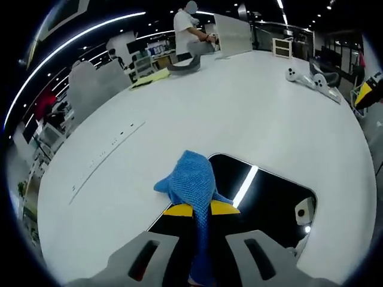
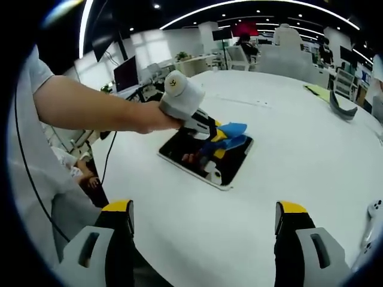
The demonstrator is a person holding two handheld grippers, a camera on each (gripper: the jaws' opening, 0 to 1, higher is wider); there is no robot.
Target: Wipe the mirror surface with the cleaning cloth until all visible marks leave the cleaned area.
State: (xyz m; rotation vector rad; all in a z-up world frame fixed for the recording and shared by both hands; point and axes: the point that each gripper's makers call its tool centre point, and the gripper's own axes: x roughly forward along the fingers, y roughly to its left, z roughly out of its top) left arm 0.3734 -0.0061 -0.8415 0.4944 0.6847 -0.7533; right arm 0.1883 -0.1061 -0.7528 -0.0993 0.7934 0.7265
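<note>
White and smooth, the big rounded tabletop spreads out under long ceiling light strips, with office desks and monitors behind it. On it lies the mirror, a dark, glossy rectangle with rounded corners and a thin pale rim; its face reflects a bright light strip. In the right gripper view the mirror sits toward the tabletop's near-left part, inside the edge, with bare white surface on every side.

The left gripper has its yellow-tipped jaws drawn together on the cleaning cloth, a blue, knitted-looking rag that bunches up ahead of the tips and hangs back between the grey jaw bodies. The cloth lies over the mirror's near-left corner. From the right gripper view the same left gripper reaches over the mirror, the blue cloth sticking out past its tips, while a bare forearm and hand hold its grey handle.

The right gripper hovers above plain tabletop, well apart from the mirror, its two yellow-and-black jaws spread wide with nothing between them.

Toward the far edge of the tabletop rest a yellow-green sheet, a grey curved object and, off to the far right, two white handheld controllers. A person in a white shirt stands beyond that far edge.
</note>
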